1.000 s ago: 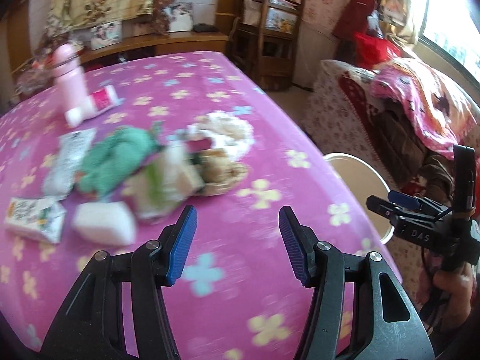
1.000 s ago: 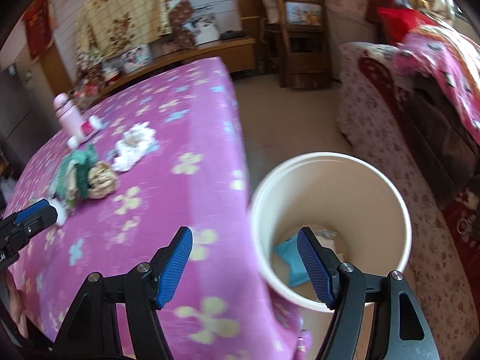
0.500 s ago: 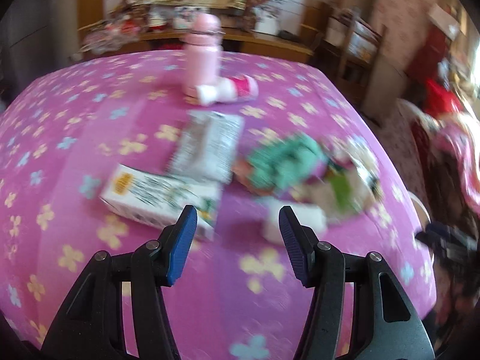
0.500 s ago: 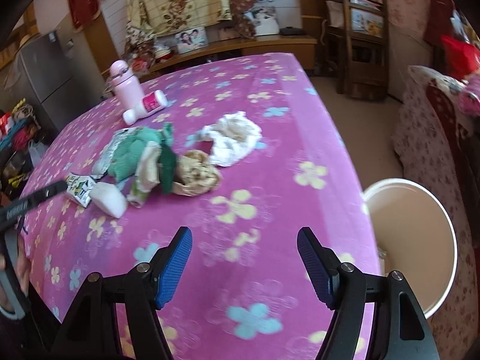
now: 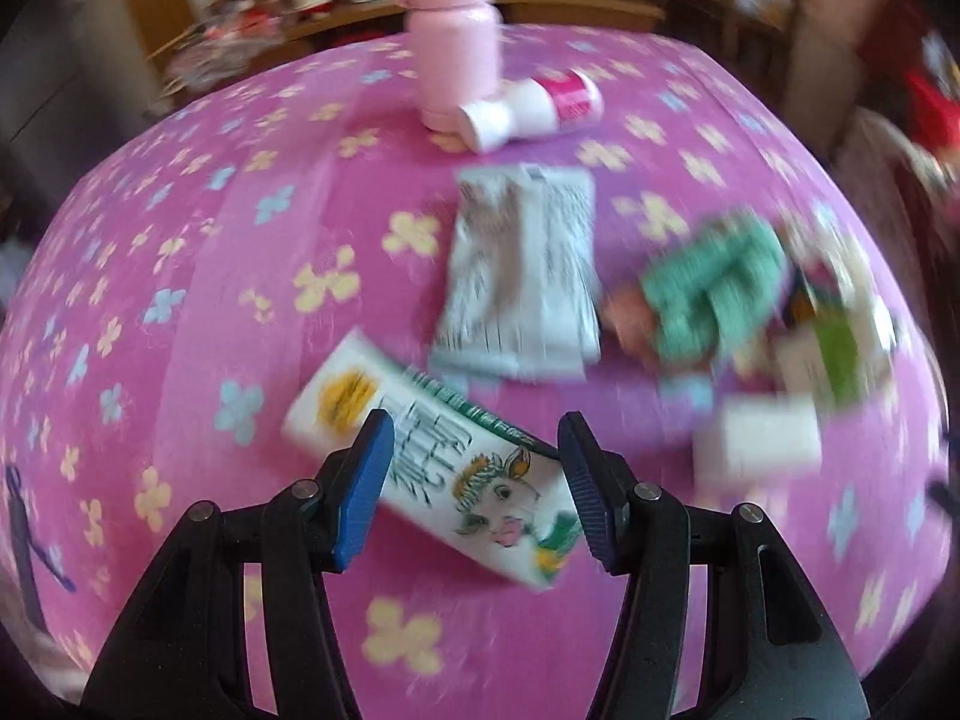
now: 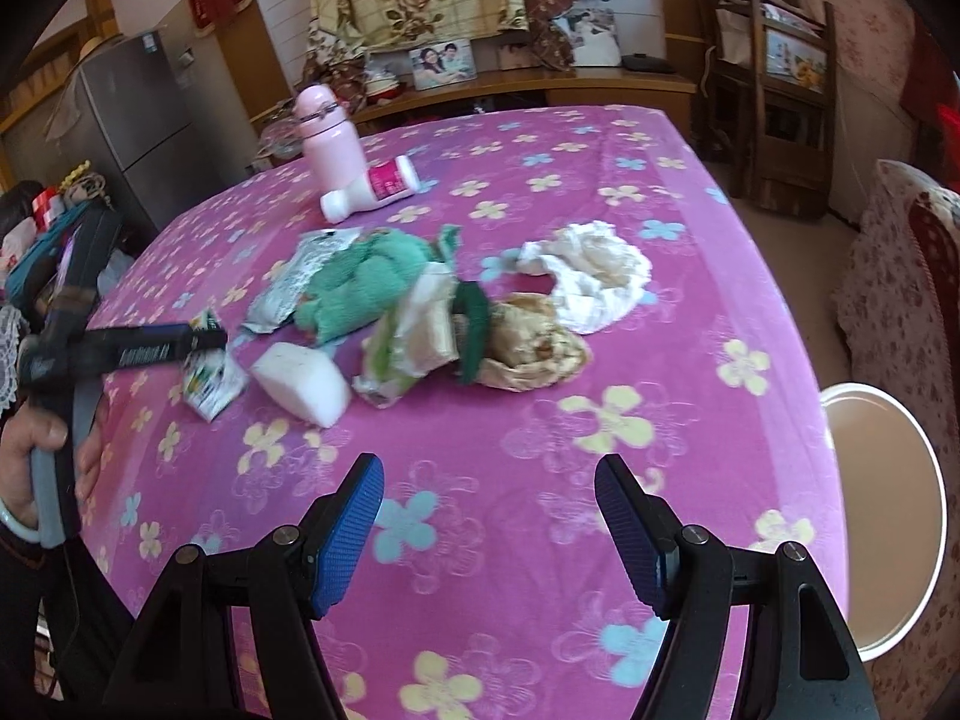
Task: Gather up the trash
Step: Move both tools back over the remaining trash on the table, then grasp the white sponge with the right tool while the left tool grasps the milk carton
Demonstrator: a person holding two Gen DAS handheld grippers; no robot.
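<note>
white carton (image 5: 444,468) now lies between the spread fingers of the left gripper (image 5: 474,480), which has moved in from half a second ago; nothing is gripped. right gripper (image 6: 489,534) hangs wide open over the pink tablecloth (image 6: 660,396), bucket (image 6: 888,516) to its right

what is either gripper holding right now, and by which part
Nothing is held. The left gripper is open, its fingers straddling the milk carton lying on the table. The right gripper is open over bare tablecloth.

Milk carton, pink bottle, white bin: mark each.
milk carton (image 5: 447,468), left wrist view, printed front face.
pink bottle (image 6: 332,153), right wrist view, body.
white bin (image 6: 933,474), right wrist view, right rim.
</note>
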